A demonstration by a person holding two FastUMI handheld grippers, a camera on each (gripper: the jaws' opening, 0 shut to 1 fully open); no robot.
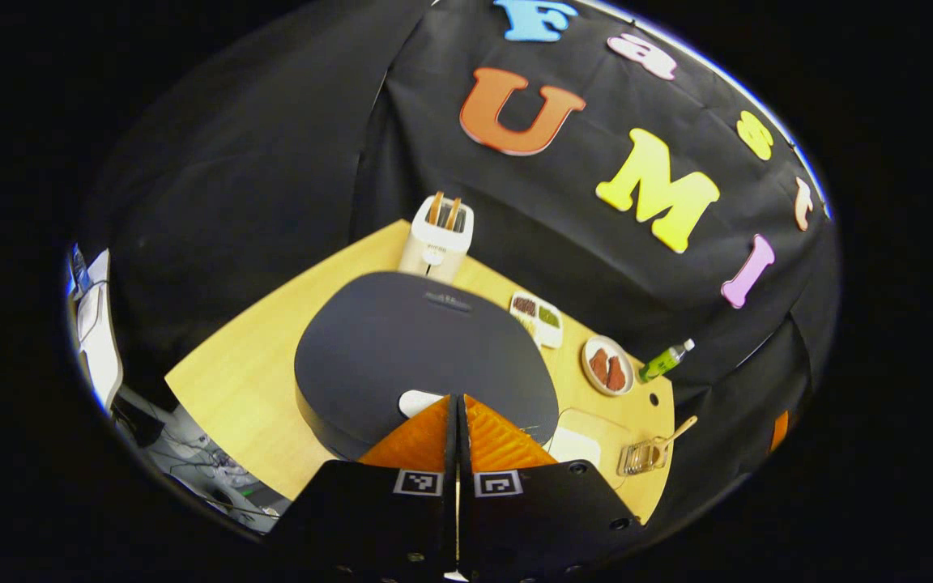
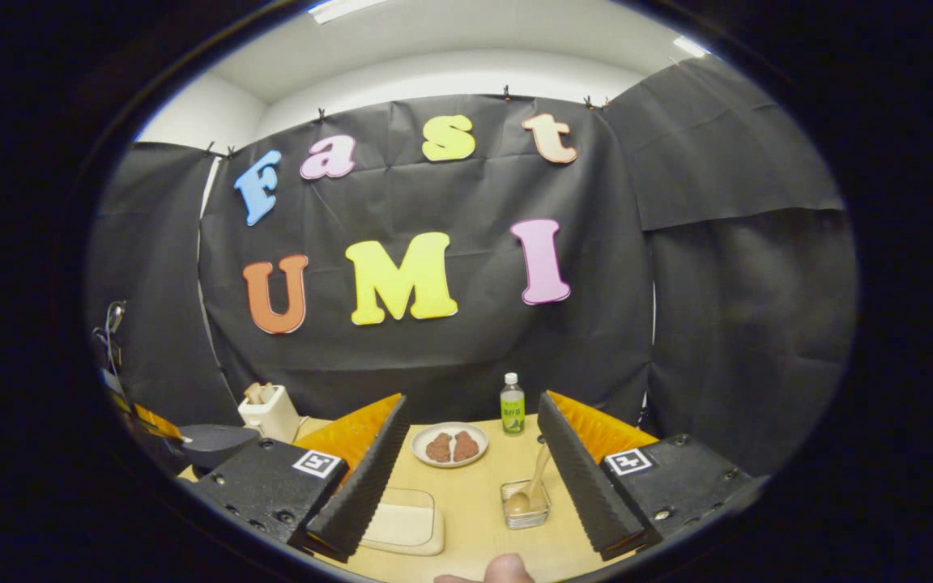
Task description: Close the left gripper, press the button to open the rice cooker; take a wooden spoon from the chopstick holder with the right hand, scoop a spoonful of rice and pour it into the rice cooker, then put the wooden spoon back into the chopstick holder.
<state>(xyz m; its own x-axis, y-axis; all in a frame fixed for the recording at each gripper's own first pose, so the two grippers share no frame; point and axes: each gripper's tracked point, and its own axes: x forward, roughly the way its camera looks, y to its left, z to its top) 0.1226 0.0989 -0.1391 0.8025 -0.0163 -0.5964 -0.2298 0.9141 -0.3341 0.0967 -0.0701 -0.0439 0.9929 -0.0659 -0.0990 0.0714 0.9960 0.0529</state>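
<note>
Left gripper, fingers pressed together, hovers over the dark oval rice cooker and its pale lid button. Right gripper spread wide, facing the clear chopstick holder holding the light wooden spoon on the near-right desk. Spoon looks light and stiff; I'd grab its upper handle.

Matt dark rice cooker lid, pale wood-grain table, wooden spoon in clear glossy chopstick holder
</note>
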